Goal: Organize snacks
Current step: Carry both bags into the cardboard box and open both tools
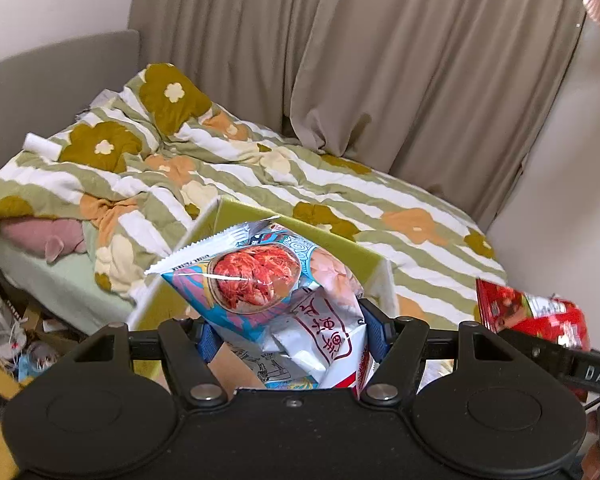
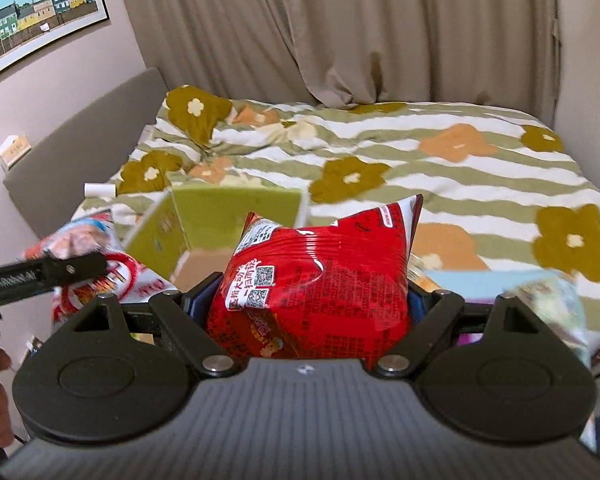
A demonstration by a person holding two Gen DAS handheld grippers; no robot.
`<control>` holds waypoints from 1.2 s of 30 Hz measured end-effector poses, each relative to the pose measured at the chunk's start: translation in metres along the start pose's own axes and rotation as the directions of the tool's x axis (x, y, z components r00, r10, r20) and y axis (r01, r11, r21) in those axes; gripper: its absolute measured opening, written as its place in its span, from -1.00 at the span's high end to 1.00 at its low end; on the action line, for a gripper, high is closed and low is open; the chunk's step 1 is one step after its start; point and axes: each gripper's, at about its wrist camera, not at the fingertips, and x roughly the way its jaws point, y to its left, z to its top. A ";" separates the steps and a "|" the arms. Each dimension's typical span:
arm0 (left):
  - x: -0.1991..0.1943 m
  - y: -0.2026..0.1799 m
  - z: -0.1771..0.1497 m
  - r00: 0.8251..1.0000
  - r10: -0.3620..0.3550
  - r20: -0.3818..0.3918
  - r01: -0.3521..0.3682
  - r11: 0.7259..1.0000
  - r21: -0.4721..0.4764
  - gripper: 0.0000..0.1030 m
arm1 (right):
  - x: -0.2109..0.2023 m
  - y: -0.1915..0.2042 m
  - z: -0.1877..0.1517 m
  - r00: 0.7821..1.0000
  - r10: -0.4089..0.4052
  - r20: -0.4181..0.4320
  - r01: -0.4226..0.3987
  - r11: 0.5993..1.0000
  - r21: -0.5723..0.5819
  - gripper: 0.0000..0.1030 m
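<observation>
1. Striped green-and-white quilt [image 2: 440, 160] with mustard and orange flowers covers the bed from its headboard [image 2: 80, 144] end to the far corner; it lies rumpled near the headboard and smoother toward the wall.
2. Beige curtains [image 1: 380, 60] hang in heavy folds behind the bed, and a framed picture [image 2: 40, 8] of coloured houses is on the wall above the headboard.
3. Left gripper [image 1: 290, 332] pinches a crinkled blue-and-white snack bag [image 1: 268, 280] with a printed bowl of red food, held in the air in front of the bed's near edge.
4. Right gripper [image 2: 308, 304] pinches a puffy, glossy red snack bag [image 2: 320, 276], also held up before the near edge.
5. Green cardboard box [image 2: 228, 212] with open flaps sits just behind both bags; its inside is hidden by them.
6. Floor clutter at the bed's lower left corner and the packets beside the right gripper are blurred beyond telling.
</observation>
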 end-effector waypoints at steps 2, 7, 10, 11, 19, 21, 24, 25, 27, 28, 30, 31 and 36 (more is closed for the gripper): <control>0.019 0.007 0.014 1.000 -0.006 -0.024 0.007 0.999 0.034 -0.39 | 0.020 0.014 0.015 1.000 0.007 -0.006 -0.007 1.000 0.023 -0.97; 0.076 0.020 0.031 0.994 -0.026 -0.107 0.039 0.992 0.116 -0.40 | 0.073 0.045 0.043 0.999 -0.012 -0.035 0.014 0.998 0.061 -0.97; 0.110 0.027 0.035 0.986 -0.039 -0.161 0.063 0.987 0.147 -0.40 | 0.099 0.054 0.048 0.998 -0.032 -0.062 0.037 0.996 0.085 -0.97; 0.121 0.029 0.035 0.984 -0.040 -0.175 0.069 0.985 0.161 -0.41 | 0.106 0.055 0.048 0.997 -0.036 -0.072 0.043 0.994 0.097 -0.97; 0.167 0.040 0.024 0.967 0.018 -0.254 0.046 0.969 0.244 -0.91 | 0.144 0.057 0.045 0.991 -0.060 -0.121 0.079 0.984 0.159 -0.98; 0.165 0.042 0.023 0.967 0.013 -0.253 0.053 0.966 0.251 -0.91 | 0.149 0.055 0.043 0.990 -0.060 -0.129 0.081 0.982 0.168 -0.98; 0.155 0.042 0.022 0.974 0.026 -0.225 0.036 0.964 0.265 -0.91 | 0.156 0.054 0.041 0.988 -0.051 -0.143 0.076 0.982 0.175 -0.98; 0.150 0.041 0.023 0.977 0.037 -0.212 0.023 0.961 0.274 -0.91 | 0.158 0.054 0.041 0.989 -0.042 -0.144 0.067 0.982 0.178 -0.98; 0.139 0.040 0.023 0.982 0.050 -0.184 0.005 0.958 0.287 -0.91 | 0.158 0.054 0.041 0.990 -0.014 -0.139 0.040 0.982 0.186 -0.98; 0.131 0.040 0.022 0.983 0.059 -0.171 -0.008 0.958 0.286 -0.91 | 0.157 0.054 0.041 0.991 0.001 -0.132 0.025 0.981 0.191 -0.99; 0.118 0.042 0.022 0.985 0.068 -0.159 -0.021 0.960 0.280 -0.91 | 0.154 0.056 0.041 0.994 0.018 -0.112 0.004 0.981 0.194 -1.00; 0.113 0.043 0.022 0.986 0.073 -0.150 -0.029 0.961 0.276 -0.91 | 0.153 0.057 0.042 0.994 0.020 -0.104 0.000 0.981 0.192 -1.00; 0.087 0.046 0.018 0.991 0.081 -0.108 -0.054 0.971 0.234 -0.92 | 0.158 0.063 0.046 0.992 0.054 -0.110 -0.033 0.982 0.187 -1.00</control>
